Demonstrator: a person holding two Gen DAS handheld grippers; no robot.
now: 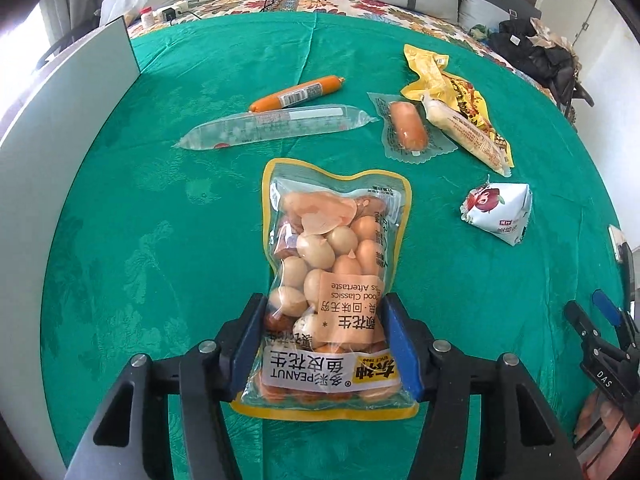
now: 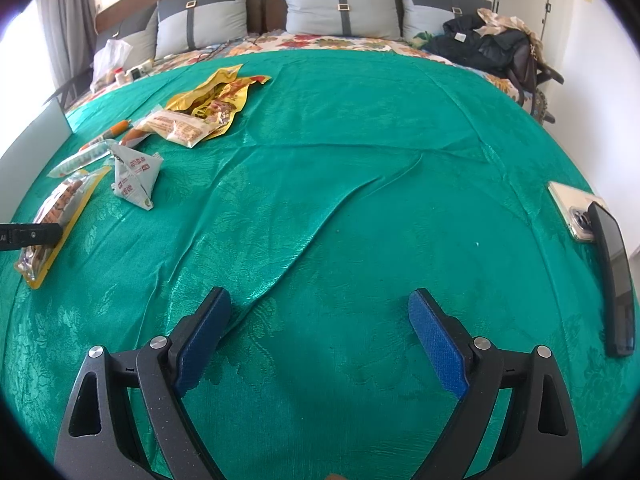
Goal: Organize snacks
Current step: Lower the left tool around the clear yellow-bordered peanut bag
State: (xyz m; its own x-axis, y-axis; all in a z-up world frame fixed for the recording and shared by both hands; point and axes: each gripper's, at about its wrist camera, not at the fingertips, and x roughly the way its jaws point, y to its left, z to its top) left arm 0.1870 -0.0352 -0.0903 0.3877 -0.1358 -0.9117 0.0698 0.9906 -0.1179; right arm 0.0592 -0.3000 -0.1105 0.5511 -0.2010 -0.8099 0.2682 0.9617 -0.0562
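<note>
1. The peanut bag (image 1: pixel 332 276), clear with a yellow border and "PEANUT" printed on the label, lies flat on the green cloth (image 1: pixel 160 200). The left hand-held gripper (image 1: pixel 325 316) has its two blue pads pressed on either side of the bag's near end, so it's clamped on the bag.

2. Just past the far end of the peanut bag there's a long clear-wrapped sausage stick (image 1: pixel 276 126) lying crosswise. An orange sausage (image 1: pixel 298 93) sits right behind that one, nearly touching it.

3. Beyond the peanut bag and to its right is a short sausage in a clear vacuum pack (image 1: pixel 410 128). A pale snack pack with red print (image 1: pixel 464 132) is tucked against that, and it overlaps a crumpled yellow wrapper (image 1: pixel 436 68).

4. Right of the peanut bag, sitting apart on its own, is a white triangular snack pack with a red fruit picture (image 1: pixel 498 210).

5. The right hand-held gripper (image 2: pixel 320 312) is well off to the right of the peanut bag, with its pads spread wide and nothing between them, just rumpled green cloth underneath. In the left wrist view it peeks in at the right edge (image 1: pixel 600 320).

6. Far right of the peanut bag, at the cloth's edge, are two phones: a light one lying camera-side up (image 2: pixel 572 212) and a dark one (image 2: pixel 614 276) leaning over its near end.

7. To the left of the peanut bag a white board (image 1: pixel 68 120) stands up along the cloth's edge. Behind everything are a floral bedspread (image 2: pixel 320 42), grey pillows (image 2: pixel 340 4) and a pile of dark clothes (image 2: pixel 488 48).
</note>
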